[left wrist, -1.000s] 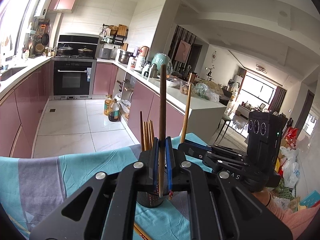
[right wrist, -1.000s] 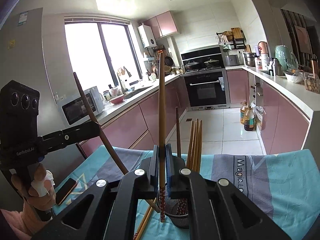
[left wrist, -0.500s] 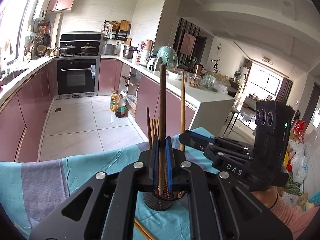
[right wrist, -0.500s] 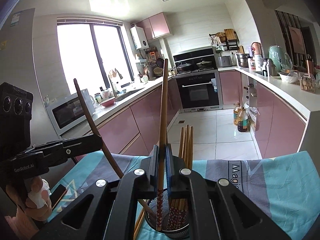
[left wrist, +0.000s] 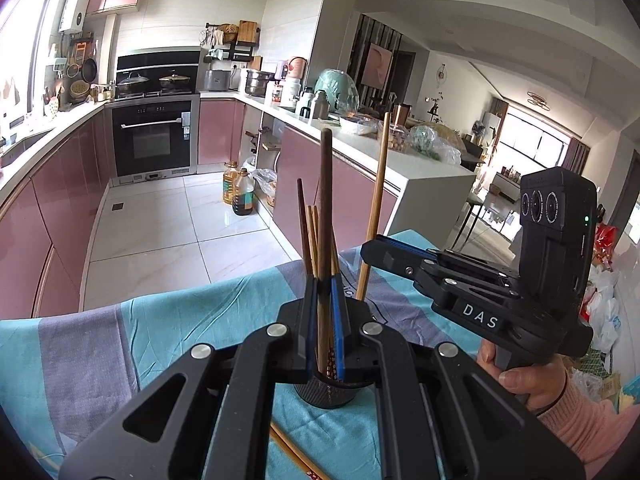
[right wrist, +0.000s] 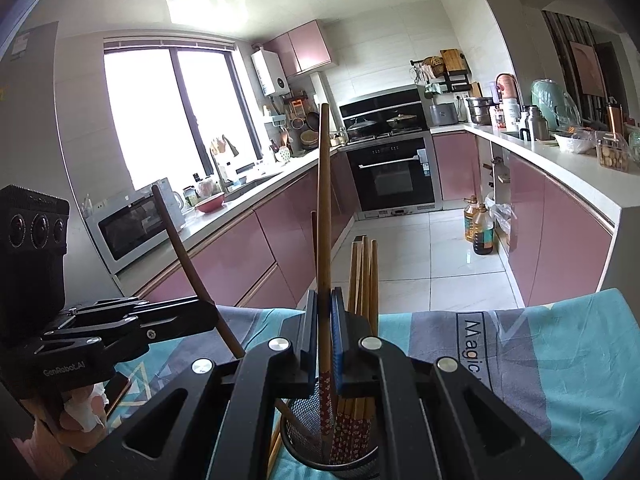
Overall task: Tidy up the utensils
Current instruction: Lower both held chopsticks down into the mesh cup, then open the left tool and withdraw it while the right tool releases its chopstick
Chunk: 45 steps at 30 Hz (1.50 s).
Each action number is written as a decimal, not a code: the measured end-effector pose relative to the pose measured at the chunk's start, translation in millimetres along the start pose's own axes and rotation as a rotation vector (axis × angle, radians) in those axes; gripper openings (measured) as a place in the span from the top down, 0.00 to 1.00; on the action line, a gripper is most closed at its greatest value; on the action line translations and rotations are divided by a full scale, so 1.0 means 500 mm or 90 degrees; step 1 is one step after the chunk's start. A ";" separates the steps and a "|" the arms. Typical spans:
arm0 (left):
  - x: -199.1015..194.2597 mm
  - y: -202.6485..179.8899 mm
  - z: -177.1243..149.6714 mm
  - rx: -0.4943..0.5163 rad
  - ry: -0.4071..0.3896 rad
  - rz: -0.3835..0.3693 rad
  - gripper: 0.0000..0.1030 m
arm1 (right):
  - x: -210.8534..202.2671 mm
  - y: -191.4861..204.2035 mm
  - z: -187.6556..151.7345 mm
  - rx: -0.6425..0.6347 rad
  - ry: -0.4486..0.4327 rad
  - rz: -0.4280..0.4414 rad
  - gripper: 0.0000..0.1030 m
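The left claw (left wrist: pixel 324 312) is pinching a dark chopstick (left wrist: pixel 325 200), and the right claw (right wrist: pixel 324 332) is pinching a lighter chopstick (right wrist: pixel 324 208); both are tilting slightly downward, lower ends reaching inside the mesh holder (right wrist: pixel 308 420) on the cloth-covered worktop (left wrist: pixel 120 340).

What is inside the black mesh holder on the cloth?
The mesh holder contains several upright chopsticks with red patterned lower ends, plus the tips of the chopsticks each gripper is lowering in. Its bottom is hidden by the gripper bodies.
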State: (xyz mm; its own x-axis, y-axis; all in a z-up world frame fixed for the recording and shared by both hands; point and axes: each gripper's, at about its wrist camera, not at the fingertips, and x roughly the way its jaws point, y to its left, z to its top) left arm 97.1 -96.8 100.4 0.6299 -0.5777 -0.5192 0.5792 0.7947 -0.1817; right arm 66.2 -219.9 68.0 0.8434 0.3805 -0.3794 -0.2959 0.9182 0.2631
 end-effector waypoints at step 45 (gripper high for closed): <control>0.001 0.057 -0.100 -0.017 -0.017 0.090 0.53 | -0.030 0.055 -0.142 -0.051 0.128 0.061 0.70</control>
State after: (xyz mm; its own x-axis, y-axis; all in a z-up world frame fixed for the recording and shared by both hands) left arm 88.2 -65.0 53.1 0.7183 -0.4637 -0.5187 0.4694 0.8733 -0.1305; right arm 13.4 -192.4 18.2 0.7060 0.4726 -0.5275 -0.4117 0.8799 0.2373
